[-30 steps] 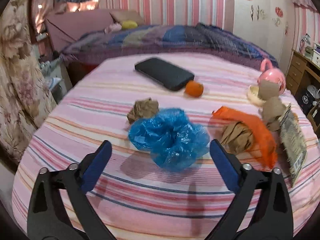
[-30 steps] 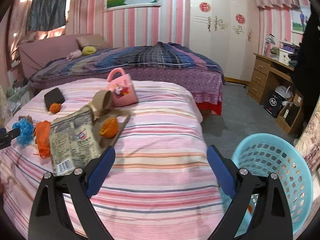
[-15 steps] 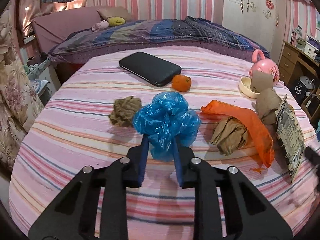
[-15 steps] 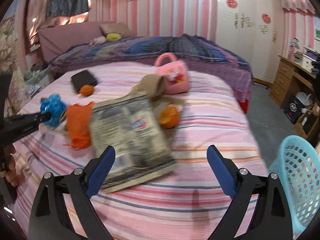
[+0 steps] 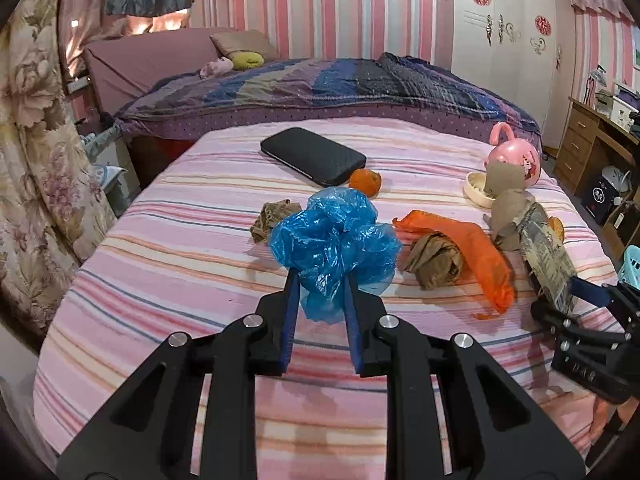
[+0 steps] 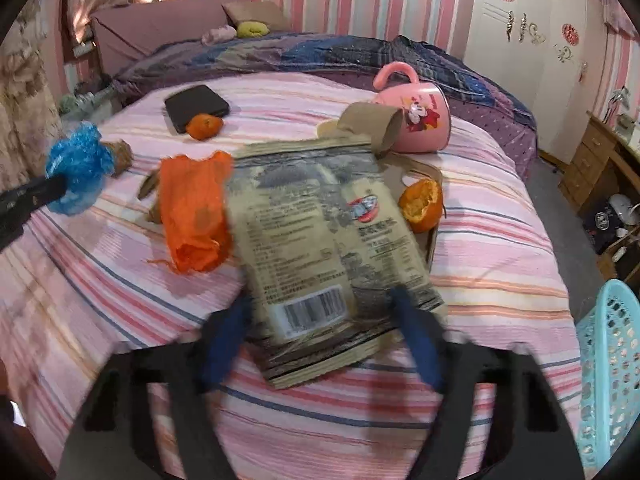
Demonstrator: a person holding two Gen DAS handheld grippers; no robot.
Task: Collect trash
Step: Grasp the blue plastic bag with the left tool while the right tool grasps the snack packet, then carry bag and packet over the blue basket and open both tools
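My left gripper (image 5: 320,280) is shut on a crumpled blue plastic bag (image 5: 336,244) and holds it above the pink striped bed; the bag also shows at the left of the right wrist view (image 6: 78,168). My right gripper (image 6: 324,316) is blurred, its jaws wide on either side of a tan snack packet (image 6: 324,232) with a barcode. An orange net bag (image 6: 192,208), crumpled brown paper (image 5: 434,260), another brown wad (image 5: 272,218) and an orange peel (image 6: 420,206) lie on the bed.
A black phone case (image 5: 314,156), a whole tangerine (image 5: 365,182), a pink mug (image 6: 416,118) and a cardboard tube (image 6: 370,122) lie further back. A light blue plastic basket (image 6: 608,372) stands off the bed's right edge. A desk stands at the far right.
My left gripper closed on the blue bag and lifted it off the bed. My right gripper swung left from the basket and moved in around the snack packet.
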